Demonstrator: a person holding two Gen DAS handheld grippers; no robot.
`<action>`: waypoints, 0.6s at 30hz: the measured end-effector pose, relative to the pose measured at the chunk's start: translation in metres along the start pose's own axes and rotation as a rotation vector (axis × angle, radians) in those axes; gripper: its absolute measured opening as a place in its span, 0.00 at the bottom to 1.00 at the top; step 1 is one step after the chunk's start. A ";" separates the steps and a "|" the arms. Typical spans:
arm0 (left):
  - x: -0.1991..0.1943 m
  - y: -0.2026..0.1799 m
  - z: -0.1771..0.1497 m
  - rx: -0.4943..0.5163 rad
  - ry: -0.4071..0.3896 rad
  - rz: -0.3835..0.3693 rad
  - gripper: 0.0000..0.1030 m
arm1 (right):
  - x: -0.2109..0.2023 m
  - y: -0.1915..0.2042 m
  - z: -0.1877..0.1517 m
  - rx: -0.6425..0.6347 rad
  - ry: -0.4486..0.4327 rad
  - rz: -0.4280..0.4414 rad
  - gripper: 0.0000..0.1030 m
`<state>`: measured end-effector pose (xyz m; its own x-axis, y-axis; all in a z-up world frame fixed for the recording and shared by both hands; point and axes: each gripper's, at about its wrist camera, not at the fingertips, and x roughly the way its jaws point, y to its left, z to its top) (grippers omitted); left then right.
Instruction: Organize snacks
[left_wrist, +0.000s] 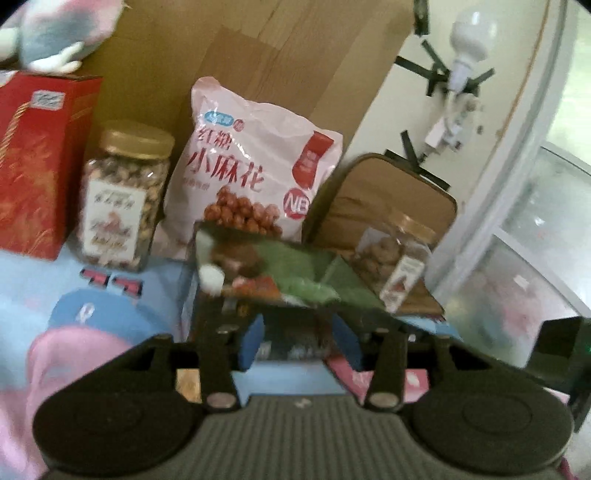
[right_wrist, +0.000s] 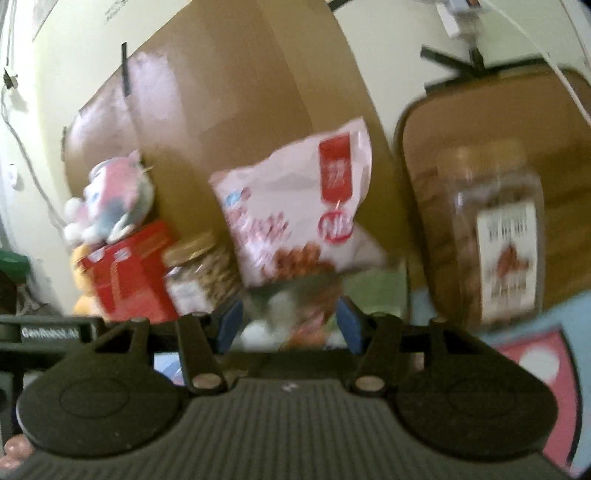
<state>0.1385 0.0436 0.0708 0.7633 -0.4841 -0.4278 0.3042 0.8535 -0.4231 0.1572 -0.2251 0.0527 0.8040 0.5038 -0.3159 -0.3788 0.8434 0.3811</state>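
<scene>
1. A row of snacks stands against a cardboard box (left_wrist: 258, 48) at the back of the frame: a red carton (left_wrist: 37, 162) at the left, a gold-lidded nut jar (left_wrist: 122, 195) beside it, and a pink snack bag (left_wrist: 251, 158) leaning upright on the cardboard. Propped this way they appear to be lined up, labels forward, which fits the tidying.

2. A second jar (left_wrist: 399, 254) sits at centre right, in front of a tan padded case (left_wrist: 391, 195), apart from the row; I judge it not yet sorted.

3. The surface below is a light blue printed cloth (left_wrist: 29, 280); whether it covers a bed or a table I cannot tell.

4. A green-printed snack packet (left_wrist: 280, 266) lies just ahead of the left claw (left_wrist: 299, 336), at the middle of the frame. The blue pads (left_wrist: 253, 341) stand narrowly apart with the packet's near edge between them; whether they press on it the blur hides.

5. In the right wrist view the right claw (right_wrist: 288, 325) is spread fairly wide. The same packet (right_wrist: 295, 314) lies between and just beyond its pads (right_wrist: 229, 325), not pinched.

6. The second jar (right_wrist: 495, 236) stands to the right of that claw, near it.
</scene>
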 end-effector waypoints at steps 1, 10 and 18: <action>-0.009 0.001 -0.009 0.006 0.003 -0.004 0.42 | -0.005 0.001 -0.009 0.006 0.031 0.020 0.62; -0.056 0.022 -0.077 -0.030 0.071 0.016 0.42 | -0.026 0.052 -0.074 -0.153 0.250 0.104 0.82; -0.081 0.023 -0.095 -0.033 0.056 0.013 0.43 | -0.024 0.092 -0.109 -0.428 0.320 0.006 0.65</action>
<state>0.0295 0.0837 0.0196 0.7334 -0.4841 -0.4773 0.2751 0.8533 -0.4429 0.0534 -0.1396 0.0006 0.6465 0.4840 -0.5898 -0.5897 0.8075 0.0162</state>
